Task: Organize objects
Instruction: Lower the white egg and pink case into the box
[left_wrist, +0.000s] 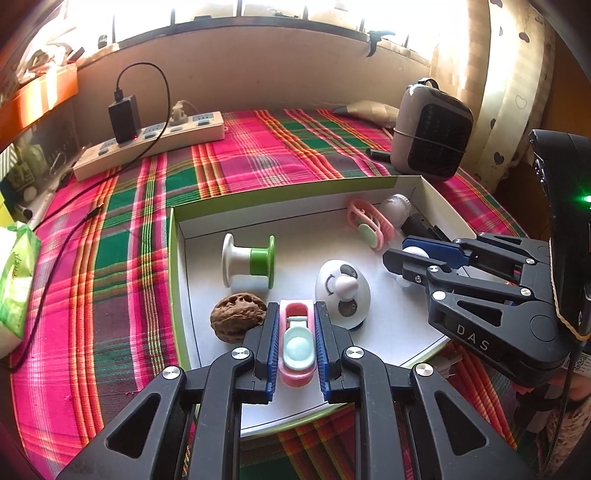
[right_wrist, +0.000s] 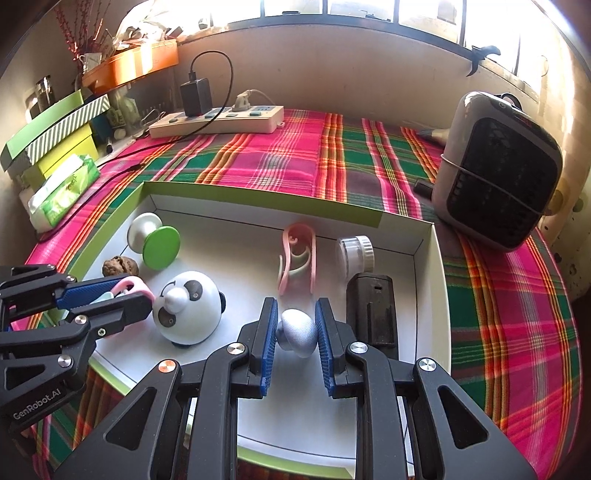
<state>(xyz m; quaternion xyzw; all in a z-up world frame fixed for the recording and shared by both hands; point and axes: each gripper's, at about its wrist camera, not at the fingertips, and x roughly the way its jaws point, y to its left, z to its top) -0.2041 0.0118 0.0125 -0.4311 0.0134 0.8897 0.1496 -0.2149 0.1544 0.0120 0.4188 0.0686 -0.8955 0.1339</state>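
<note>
Holding a pink clip with a mint-green pad, your left gripper has its blue ribbed fingers pressed against the clip's two sides, over the near part of the shallow white box. Your right gripper is clamped on a small silvery-white knob with a round, matte, finely grained top; it sits between both pads, also above the box floor.

Around your left gripper, a wrinkled brown walnut lies just beside the left finger, and a smooth egg-shaped panda toy with black patches and a white nose stands just to the right, between your two grippers. Ahead of the right gripper a second pink clip lies on the box floor, and a black rectangular block lies just beside the right finger, with a clear ribbed-cap jar on its side behind it.

The box is cardboard, white inside with a lime-green outer wall. Besides those things it holds a white and green spool lying on its side near the far left corner.

The box rests on a woven plaid cloth in pink, green and orange. Beyond it stand a white power strip with a black charger plugged in and a black cable trailing off, a grey rounded fan heater with a dark grille at the right, and a green tissue pack at the left.
</note>
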